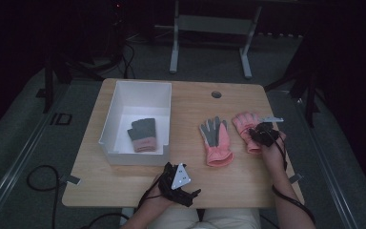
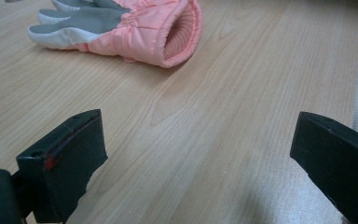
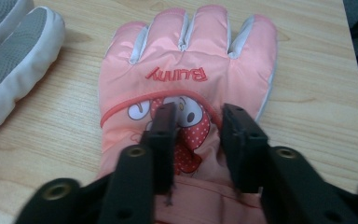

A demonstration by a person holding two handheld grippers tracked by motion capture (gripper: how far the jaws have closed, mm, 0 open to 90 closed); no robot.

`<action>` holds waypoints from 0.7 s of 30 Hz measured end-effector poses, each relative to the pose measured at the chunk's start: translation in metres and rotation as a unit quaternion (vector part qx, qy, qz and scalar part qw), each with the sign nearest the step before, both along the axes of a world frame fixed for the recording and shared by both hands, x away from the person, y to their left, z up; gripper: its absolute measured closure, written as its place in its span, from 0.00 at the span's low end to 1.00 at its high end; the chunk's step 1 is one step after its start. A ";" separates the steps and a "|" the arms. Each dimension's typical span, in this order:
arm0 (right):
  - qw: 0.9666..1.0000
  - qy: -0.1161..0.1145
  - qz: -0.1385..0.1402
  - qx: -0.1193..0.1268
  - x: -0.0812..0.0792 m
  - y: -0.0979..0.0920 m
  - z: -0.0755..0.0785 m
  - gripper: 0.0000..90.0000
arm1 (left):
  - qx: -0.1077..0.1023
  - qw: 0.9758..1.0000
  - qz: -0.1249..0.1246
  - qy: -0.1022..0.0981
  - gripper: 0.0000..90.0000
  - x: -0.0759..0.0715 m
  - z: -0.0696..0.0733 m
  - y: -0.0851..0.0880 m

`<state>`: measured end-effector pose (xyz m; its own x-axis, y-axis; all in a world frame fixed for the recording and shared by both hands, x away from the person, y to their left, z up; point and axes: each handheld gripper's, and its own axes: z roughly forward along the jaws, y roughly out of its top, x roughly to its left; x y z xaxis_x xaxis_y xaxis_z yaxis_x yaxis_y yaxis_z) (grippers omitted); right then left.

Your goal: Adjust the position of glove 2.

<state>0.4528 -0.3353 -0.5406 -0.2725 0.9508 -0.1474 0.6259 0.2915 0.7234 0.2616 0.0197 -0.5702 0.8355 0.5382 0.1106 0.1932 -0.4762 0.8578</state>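
Table (image 1: 138,179) of pale wood carries everything, and the layout reads as a sorting job; 1 white bin (image 1: 109,121) stands on its left half, open-topped so gloves can be dropped in from above; 1 folded grey glove pair (image 1: 141,135) with pink cuffs already lies on its floor, which suggests the bin is the destination. Right of the bin, well apart from it, 2 pink gloves lie flat side by side; the left pink glove (image 1: 215,138) lies grey palm up with its ribbed cuff toward the person, untouched. The right pink glove (image 3: 186,60) lies back up, its cartoon print showing, fingers pointing away from the person; this seems to be the piece in hand. The right gripper (image 3: 198,119) is pressed down on that glove's back near the cuff, its jaws narrowed and pinching up a ridge of fabric around the print, a hold likely chosen because the padded shell bunches easily there. The left gripper (image 2: 196,154) rests low at the table's near edge, jaws spread wide with nothing between them, apparently parked clear of the work.
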 end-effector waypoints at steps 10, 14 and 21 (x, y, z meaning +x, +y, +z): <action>1.000 0.013 -0.017 0.000 0.001 0.006 0.005 0.96 | -0.004 1.000 0.002 -0.002 0.03 0.000 0.001 0.001; 0.999 0.007 -0.028 0.025 -0.004 0.003 0.015 0.97 | -0.008 1.000 0.004 -0.002 0.03 0.000 0.002 0.001; 0.998 -0.011 -0.029 0.056 -0.027 0.004 0.042 0.97 | -0.005 1.000 0.006 -0.004 0.03 0.000 0.002 0.003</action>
<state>0.4259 -0.3311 -0.4987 -0.2145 0.9757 -0.0446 0.6228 0.1718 0.7633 0.2618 0.0224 -0.5679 0.8276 0.5502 0.1110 0.1929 -0.4644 0.8644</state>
